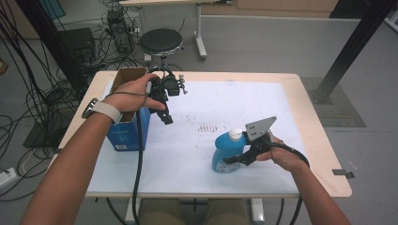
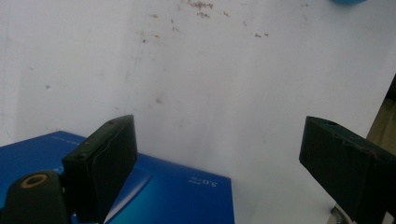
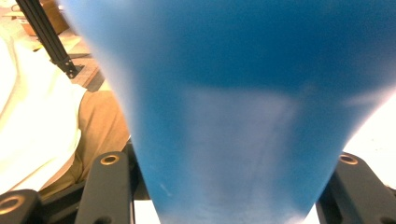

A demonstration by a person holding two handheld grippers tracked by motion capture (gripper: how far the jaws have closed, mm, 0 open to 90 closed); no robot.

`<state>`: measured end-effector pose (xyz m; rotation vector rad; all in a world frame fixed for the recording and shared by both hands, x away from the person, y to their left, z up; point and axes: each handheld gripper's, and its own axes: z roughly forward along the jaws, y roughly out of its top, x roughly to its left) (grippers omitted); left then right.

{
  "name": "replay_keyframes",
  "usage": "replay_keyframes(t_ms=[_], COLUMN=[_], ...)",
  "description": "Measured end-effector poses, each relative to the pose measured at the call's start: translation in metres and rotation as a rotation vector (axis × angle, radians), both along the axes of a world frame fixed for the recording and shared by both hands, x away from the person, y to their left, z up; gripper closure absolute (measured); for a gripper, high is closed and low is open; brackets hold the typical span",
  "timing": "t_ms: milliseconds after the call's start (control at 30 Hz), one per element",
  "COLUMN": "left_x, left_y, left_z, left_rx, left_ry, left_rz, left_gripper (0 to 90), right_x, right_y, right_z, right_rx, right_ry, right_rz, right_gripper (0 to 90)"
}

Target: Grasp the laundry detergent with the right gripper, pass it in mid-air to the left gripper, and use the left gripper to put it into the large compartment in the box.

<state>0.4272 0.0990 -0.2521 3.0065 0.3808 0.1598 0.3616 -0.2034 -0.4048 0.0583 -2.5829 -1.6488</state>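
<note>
The right claw [image 1: 234,159] clamps the blue bottle [image 1: 227,152] near the worktop's [image 1: 225,105] front edge; the left claw [image 1: 167,119] hangs open and empty beside the blue box [image 1: 126,131].

Up close in the right gripper view the bottle [image 3: 233,116] is just a blue blur for us, its top and base cut off. The box [image 2: 163,196] runs off the bottom edge, and we can't read its small print.
</note>
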Motion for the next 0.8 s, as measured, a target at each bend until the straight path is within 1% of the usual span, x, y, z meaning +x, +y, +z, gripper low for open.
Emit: replay_keyframes(t_ms=[800], left_x=[0.0001], left_y=[0.0011], left_z=[0.0003], left_rx=[-0.006], left_ry=[0.0], left_rz=[0.008], left_gripper=[11.8], right_x=[0.0009], right_y=[-0.0001], right_z=[-0.0004], right_rx=[0.002], right_ry=[0.009], right_rz=[-0.001], right_gripper=[42.9])
